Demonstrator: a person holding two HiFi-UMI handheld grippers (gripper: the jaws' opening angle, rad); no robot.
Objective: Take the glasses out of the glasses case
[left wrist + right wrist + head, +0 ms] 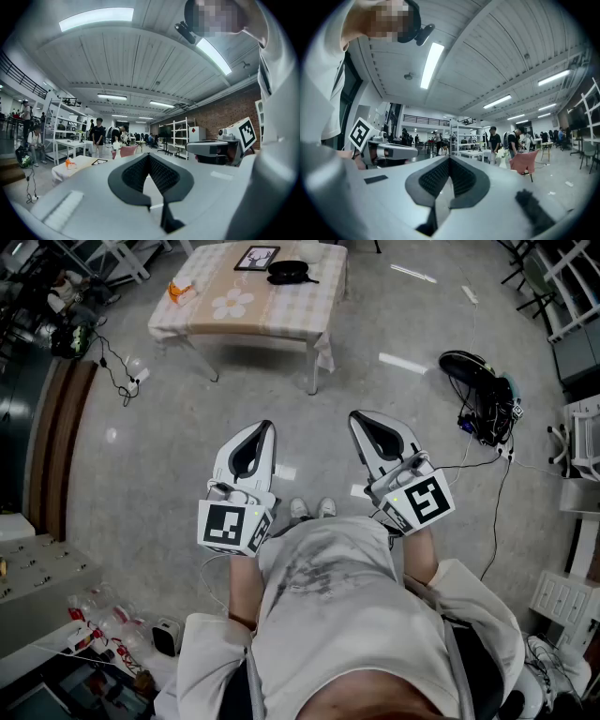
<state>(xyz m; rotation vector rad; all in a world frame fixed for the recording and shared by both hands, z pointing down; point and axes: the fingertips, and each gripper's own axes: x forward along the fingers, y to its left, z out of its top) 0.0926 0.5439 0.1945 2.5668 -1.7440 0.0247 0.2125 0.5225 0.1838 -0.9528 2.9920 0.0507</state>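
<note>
The black glasses case (288,272) lies at the table's (281,315) far edge, beside a framed picture (256,258). It is well apart from the left gripper (266,427) and right gripper (357,417). Both are held near the person's body, their jaws closed together and holding nothing.

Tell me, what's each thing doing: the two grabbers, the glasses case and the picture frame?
left gripper: shut, empty, held in the air.
right gripper: shut, empty, held in the air.
glasses case: on the table, looks closed, untouched.
picture frame: lying flat on the table.
</note>
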